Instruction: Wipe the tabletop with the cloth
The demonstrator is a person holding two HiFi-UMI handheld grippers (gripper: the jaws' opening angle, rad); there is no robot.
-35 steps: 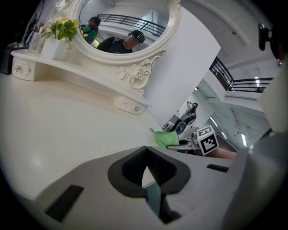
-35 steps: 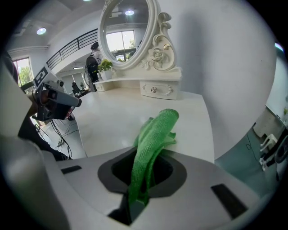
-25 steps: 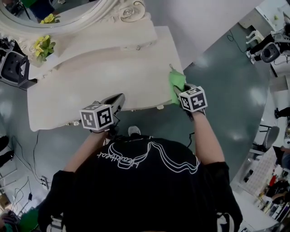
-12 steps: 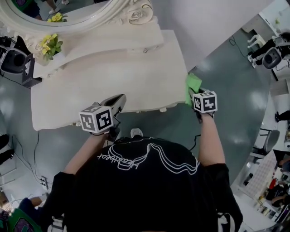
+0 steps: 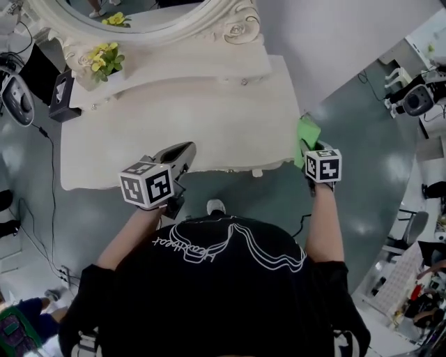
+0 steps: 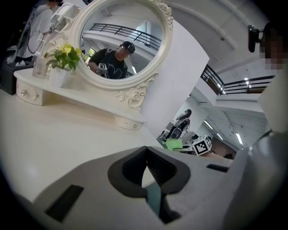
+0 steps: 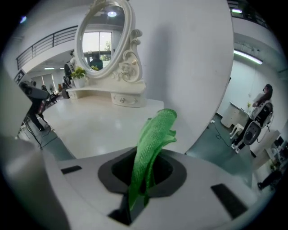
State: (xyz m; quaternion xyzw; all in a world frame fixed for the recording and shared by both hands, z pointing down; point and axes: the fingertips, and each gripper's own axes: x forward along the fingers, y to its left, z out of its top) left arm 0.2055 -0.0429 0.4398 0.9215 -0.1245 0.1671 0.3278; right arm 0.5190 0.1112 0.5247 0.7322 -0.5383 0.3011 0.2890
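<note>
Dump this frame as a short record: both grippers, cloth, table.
left gripper: fingers shut, empty, over the tabletop front edge
right gripper: fingers shut on green cloth
green cloth position: at the tabletop's right edge; contact with the surface unclear
on table: oval mirror, potted plant with yellow flowers

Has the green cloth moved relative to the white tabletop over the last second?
Yes. The green cloth, clamped in the right gripper, went rightward: from over the right corner of the white tabletop to past its edge.
</note>
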